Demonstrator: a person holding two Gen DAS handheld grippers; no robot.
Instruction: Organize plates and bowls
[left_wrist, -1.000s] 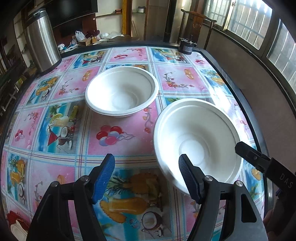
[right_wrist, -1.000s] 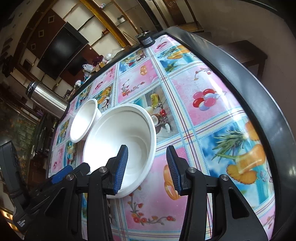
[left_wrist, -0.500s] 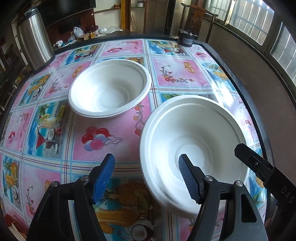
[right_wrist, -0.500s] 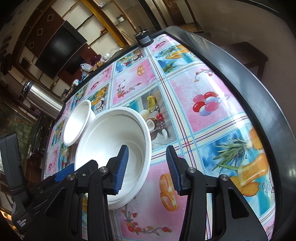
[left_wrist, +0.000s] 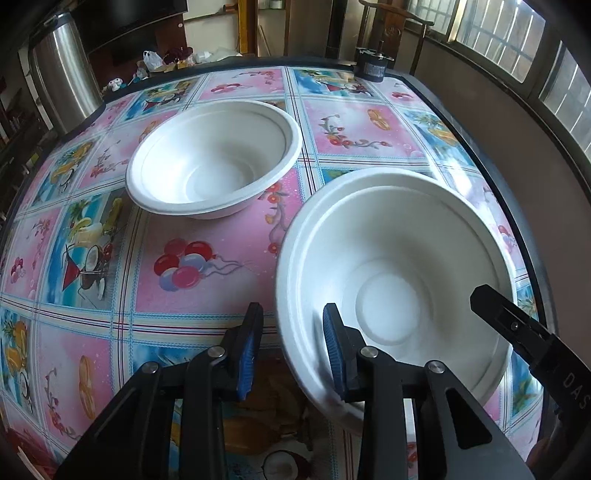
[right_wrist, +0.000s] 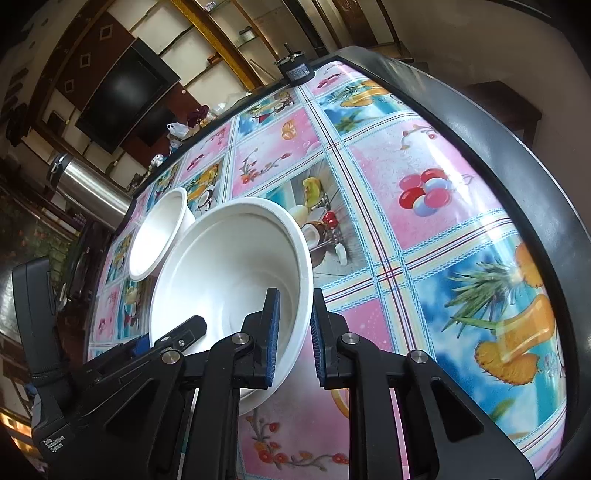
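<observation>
One table, the largest item, under a glossy cloth of pink and blue fruit squares. One steel urn at its far left corner. Two white bowls: the near bowl by the right edge, tilted, and the far bowl, upright and sitting apart from it toward the middle. Your right gripper straddles the near bowl's rim, one pad inside, one outside, narrowed almost to the wall; whether both pads touch, you cannot tell. Your left gripper straddles the same bowl's left rim, right pad inside, left pad outside, a clear gap remaining. One small black device at the far edge.
</observation>
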